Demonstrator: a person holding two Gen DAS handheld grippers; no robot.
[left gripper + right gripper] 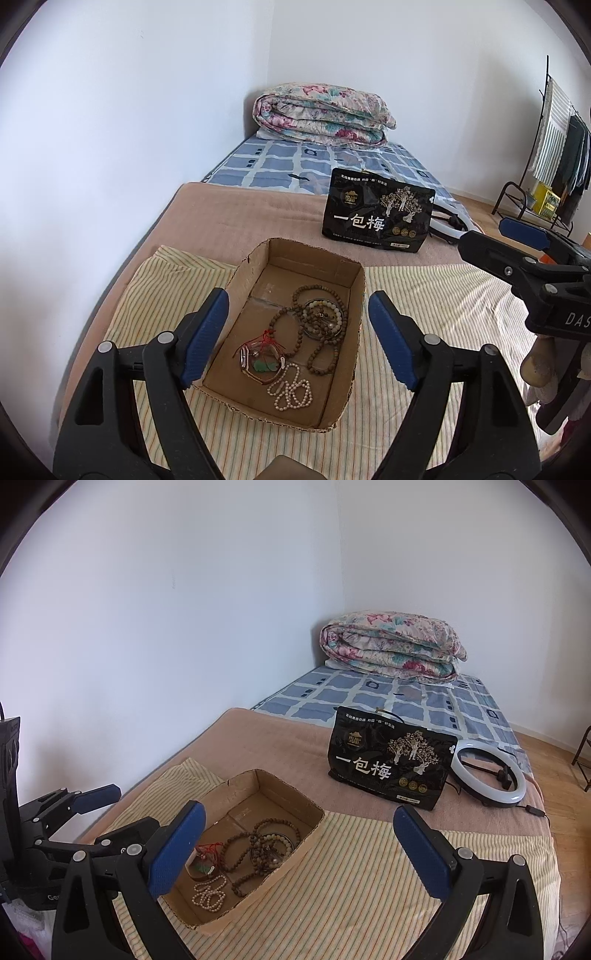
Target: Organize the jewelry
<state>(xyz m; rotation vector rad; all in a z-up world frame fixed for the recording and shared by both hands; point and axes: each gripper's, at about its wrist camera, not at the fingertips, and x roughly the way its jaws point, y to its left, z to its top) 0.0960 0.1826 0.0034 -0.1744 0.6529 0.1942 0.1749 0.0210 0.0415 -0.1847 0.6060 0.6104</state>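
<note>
An open cardboard box (352,288) (291,843) sits on a striped cloth (443,317) (351,878) on the bed. Inside lie brown bead strings (325,321) (258,843), a white pearl bracelet (291,393) (209,891) and a red-corded piece with a green pendant (264,360) (205,864). My left gripper (297,339) is open and empty, held just above the box. My right gripper (299,853) is open and empty, to the right of the box over the cloth. It also shows at the right of the left wrist view (498,243).
A black snack bag (378,212) (391,760) stands behind the box. A white ring light (491,773) lies to its right. A folded floral quilt (325,114) (395,651) lies at the bed's far end. A clothes rack (554,147) stands at the right. A white wall runs along the left.
</note>
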